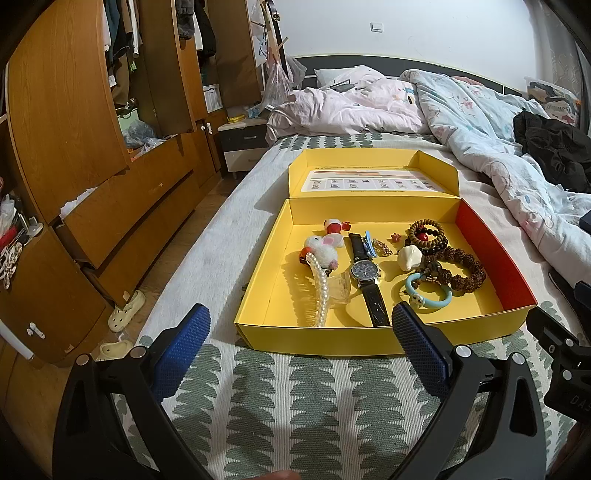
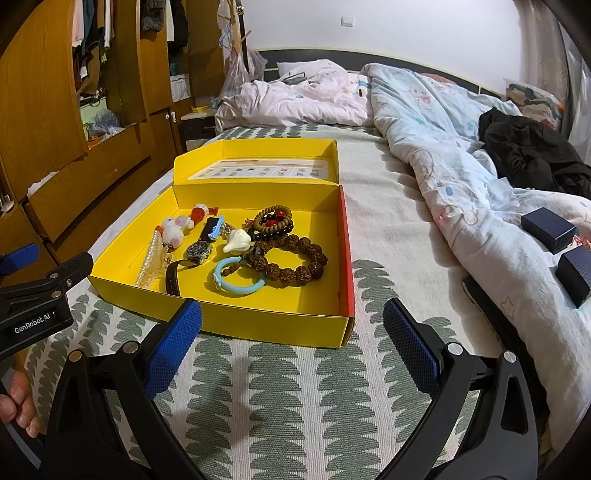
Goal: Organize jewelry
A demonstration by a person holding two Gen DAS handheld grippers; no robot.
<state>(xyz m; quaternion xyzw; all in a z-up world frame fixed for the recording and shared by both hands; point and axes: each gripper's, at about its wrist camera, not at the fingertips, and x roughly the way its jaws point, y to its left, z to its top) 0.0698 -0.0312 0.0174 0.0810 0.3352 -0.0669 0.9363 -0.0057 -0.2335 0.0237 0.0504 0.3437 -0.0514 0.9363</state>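
At ten o'clock I see my wardrobe (image 1: pixel 74 122); at two, a black coat (image 2: pixel 532 155), maybe.

1. A home bedroom: an unmade bed (image 1: pixel 332 122) with cartoon-print quilts (image 2: pixel 424 122).
2. An open wooden wardrobe (image 1: pixel 74 110) holds hanging clothes.
3. Slippers (image 1: pixel 125 310), probably, lie on the floor.

Bedroom with a bed (image 1: pixel 229 398) and wooden wardrobe (image 1: pixel 66 122)

White wall (image 2: pixel 424 26) behind a dark headboard (image 1: pixel 369 61); rumpled quilts (image 2: pixel 424 122) lie on the leaf-patterned cover, wardrobe doors and drawers stand open, slippers (image 1: pixel 125 310) sit on the wooden floor.
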